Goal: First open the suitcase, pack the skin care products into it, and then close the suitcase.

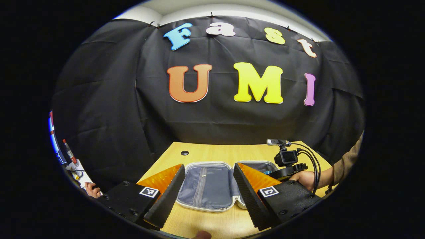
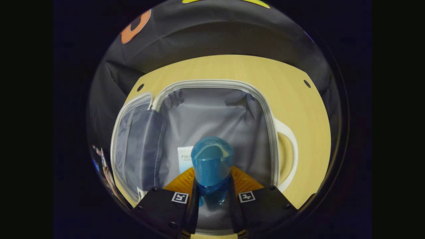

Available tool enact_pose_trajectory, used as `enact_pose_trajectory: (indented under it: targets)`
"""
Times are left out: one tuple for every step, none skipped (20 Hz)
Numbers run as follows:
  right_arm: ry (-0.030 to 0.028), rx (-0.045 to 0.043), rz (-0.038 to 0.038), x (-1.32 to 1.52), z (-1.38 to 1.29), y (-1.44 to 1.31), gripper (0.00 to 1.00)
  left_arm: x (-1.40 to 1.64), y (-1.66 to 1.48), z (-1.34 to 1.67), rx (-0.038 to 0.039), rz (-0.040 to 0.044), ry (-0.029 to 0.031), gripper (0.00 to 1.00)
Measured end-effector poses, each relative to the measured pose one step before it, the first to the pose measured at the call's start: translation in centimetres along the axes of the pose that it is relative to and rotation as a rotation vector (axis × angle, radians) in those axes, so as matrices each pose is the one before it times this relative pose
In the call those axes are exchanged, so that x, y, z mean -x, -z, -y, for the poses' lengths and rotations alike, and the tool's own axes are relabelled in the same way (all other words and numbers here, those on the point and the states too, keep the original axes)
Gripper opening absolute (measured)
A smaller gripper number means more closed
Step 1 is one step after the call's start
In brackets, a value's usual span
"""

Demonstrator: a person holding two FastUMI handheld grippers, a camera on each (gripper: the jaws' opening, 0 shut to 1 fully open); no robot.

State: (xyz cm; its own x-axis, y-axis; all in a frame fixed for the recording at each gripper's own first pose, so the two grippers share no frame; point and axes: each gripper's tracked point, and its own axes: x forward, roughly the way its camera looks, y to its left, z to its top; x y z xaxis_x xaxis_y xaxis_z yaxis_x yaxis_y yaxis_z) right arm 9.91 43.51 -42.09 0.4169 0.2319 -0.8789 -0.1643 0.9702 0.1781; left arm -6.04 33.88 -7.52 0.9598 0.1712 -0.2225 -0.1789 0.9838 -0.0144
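Suitcase [image 2: 212, 109] is lying wide open on the wooden bench [image 2: 298, 99], grey fabric lining facing up, white rim and a white handle [image 2: 288, 156] sticking out on one side. Its lid half [image 1: 206, 186] with a zipped pocket is folded flat beside the main compartment.

Right hand-held gripper [image 2: 212, 199] is clamped on a blue bottle [image 2: 212, 162], both fingers pressing its sides, cap end pointing out over the open compartment. Just behind the bottle there's a white box [image 2: 184, 158] lying on the lining, mostly hidden.

Left hand-held gripper [image 1: 207, 192] is spread wide with nothing between its fingers, hovering near the front edge of the bench, facing the lid half. In the left gripper view the other gripper and the hand [image 1: 307, 179] holding it sit over the far side of the suitcase.
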Motion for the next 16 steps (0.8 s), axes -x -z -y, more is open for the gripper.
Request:
enact_pose_trajectory:
  targets:
    - [0.01148, -0.01649, -0.00692, -0.568, 0.280, -0.160, 0.38, 0.196, 0.261, -0.510, 0.00686, -0.00638, -0.00986, 0.94]
    - [0.00964, -0.01304, -0.01515, -0.501, 0.076, 0.007, 0.36, 0.095, 0.165, -0.693, 0.00349, -0.00703, -0.01599, 0.94]
    - [0.00989, -0.01900, -0.01468, -0.245, 0.187, 0.012, 0.37, 0.144, 0.154, -0.754, 0.00154, -0.00577, -0.01186, 0.94]
    - [0.01101, -0.01378, -0.01350, 0.129, 0.023, 0.005, 0.37, 0.074, 0.238, -0.631, -0.00043, -0.00277, -0.01368, 0.94]
    - [0.01299, -0.00212, -0.00774, -0.372, -0.061, -0.059, 0.38, 0.000, 0.174, -0.893, 0.00226, -0.00173, -0.01791, 0.94]
    - [0.01708, 0.01835, -0.00791, 0.129, -0.019, 0.057, 0.35, -0.099, 0.202, -0.919, 0.00796, -0.00540, -0.01738, 0.94]
    - [0.01772, 0.02744, -0.00954, -0.240, -0.074, 0.114, 0.36, -0.065, 0.225, -1.155, 0.01074, -0.00934, -0.02838, 0.94]
    - [0.01368, 0.01772, -0.00041, 0.047, -0.086, -0.073, 0.40, -0.451, 0.373, -1.007, 0.02168, -0.01607, -0.01644, 0.94]
    - [0.00211, 0.00310, -0.00392, -0.112, -0.177, 0.041, 0.40, -0.300, 0.146, -0.929, 0.01484, -0.00428, -0.01716, 0.94]
    - [-0.00531, -0.01005, 0.00086, 0.145, -0.068, -0.011, 0.41, -0.392, -0.099, -0.952, 0.00956, 0.00178, -0.01440, 0.94]
    - [-0.00473, -0.00845, -0.00196, 0.023, 0.102, 0.044, 0.42, -0.422, 0.060, -0.781, 0.00651, -0.00060, -0.01467, 0.94]
    - [-0.01830, -0.00616, 0.00649, 0.021, -0.123, -0.106, 0.46, -0.399, 0.140, -0.713, 0.00879, -0.00491, -0.01041, 0.94]
    - [-0.02291, -0.01696, -0.00398, 0.225, -0.405, 0.115, 0.49, -0.680, 0.197, -0.580, 0.01026, 0.00470, -0.00528, 0.94]
    - [-0.04129, -0.02158, -0.00557, 0.574, -0.612, 0.283, 0.57, -0.946, 0.463, -0.578, 0.01689, 0.00003, 0.00092, 0.94]
    - [-0.01923, -0.01211, 0.00917, 0.913, -0.221, -0.077, 0.64, -1.146, 1.233, -0.763, 0.01573, -0.02151, -0.00567, 0.94]
    - [-0.01456, 0.00550, 0.03817, 1.193, -0.068, -0.356, 0.71, -1.310, 1.413, -0.921, 0.02180, -0.03640, -0.01014, 0.94]
